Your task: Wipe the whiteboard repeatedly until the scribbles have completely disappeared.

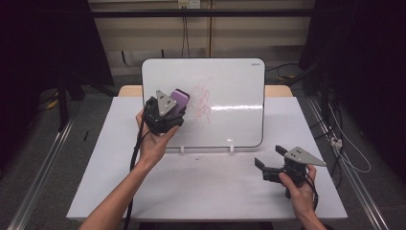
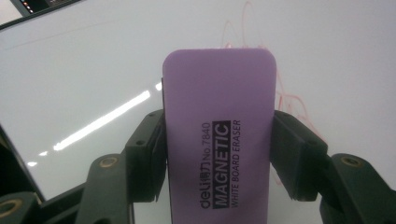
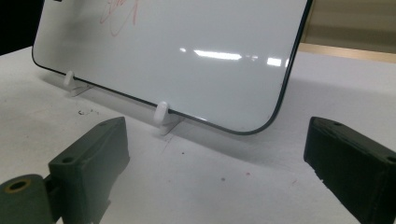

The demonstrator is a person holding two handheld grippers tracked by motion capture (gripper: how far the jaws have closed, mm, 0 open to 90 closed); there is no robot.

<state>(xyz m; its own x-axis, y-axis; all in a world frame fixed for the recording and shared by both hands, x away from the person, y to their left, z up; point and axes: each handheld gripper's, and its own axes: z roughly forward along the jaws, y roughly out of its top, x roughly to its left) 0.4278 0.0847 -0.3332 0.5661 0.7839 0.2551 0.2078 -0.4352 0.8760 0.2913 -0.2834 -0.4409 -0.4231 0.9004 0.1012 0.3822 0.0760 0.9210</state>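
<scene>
While your left gripper point(image 1: 167, 112) holds its jaws clamped on the sides of the purple eraser point(image 2: 219, 140), you have that eraser up against the whiteboard point(image 1: 230, 91), just left of the red scribble point(image 1: 203, 100). The whiteboard stands tilted on two small white feet on the table point(image 1: 201, 187). Your right gripper point(image 1: 273, 163) rests low near the whiteboard's lower right corner, jaws wide apart, gripping nothing.

Left gripper point(image 1: 168, 111) raised with jaws clamped, right gripper point(image 1: 269, 163) held low with jaws spread wide
</scene>
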